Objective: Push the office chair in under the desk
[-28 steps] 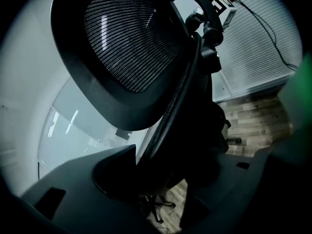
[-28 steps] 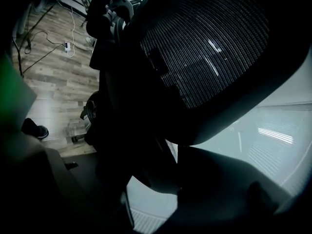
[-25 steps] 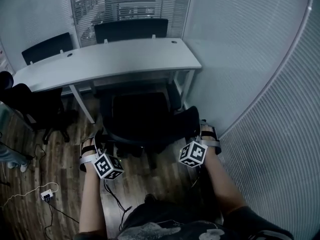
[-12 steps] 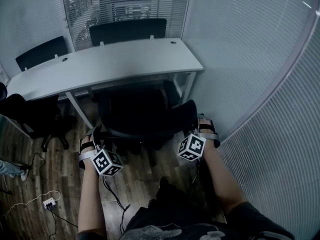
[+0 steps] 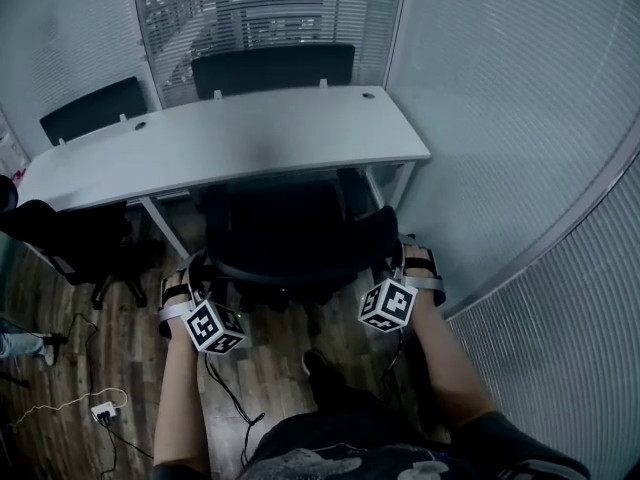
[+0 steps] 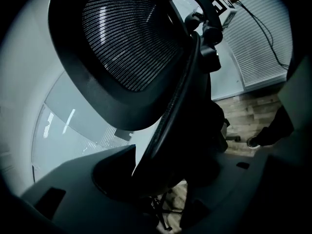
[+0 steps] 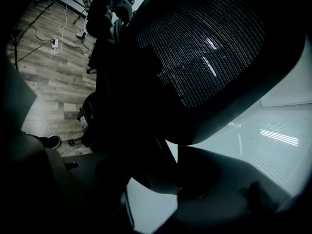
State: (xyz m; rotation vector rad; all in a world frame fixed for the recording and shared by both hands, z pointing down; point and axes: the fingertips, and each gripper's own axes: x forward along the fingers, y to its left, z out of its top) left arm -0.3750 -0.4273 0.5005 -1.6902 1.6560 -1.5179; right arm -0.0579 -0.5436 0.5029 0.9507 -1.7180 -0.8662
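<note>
The black office chair (image 5: 285, 233) stands at the white desk (image 5: 230, 138), its seat partly under the desktop and its mesh backrest toward me. My left gripper (image 5: 198, 271) grips the backrest's left edge, and my right gripper (image 5: 402, 260) grips the right edge. In the left gripper view the backrest (image 6: 126, 38) fills the frame, and its rim runs down between the jaws of the left gripper (image 6: 161, 172). The right gripper view shows the backrest (image 7: 209, 43) with its rim pinched in the right gripper (image 7: 146, 179).
Another black chair (image 5: 70, 233) stands at the desk's left end. Two more chairs (image 5: 270, 66) sit behind the desk. Blind-covered walls (image 5: 520, 168) close in on the right. A power strip (image 5: 103, 408) and cables lie on the wood floor at the left. A shoe (image 5: 320, 368) is below the chair.
The chair has rolled forward, further under the desk, with both grippers still on its backrest. The view has drifted slightly.
</note>
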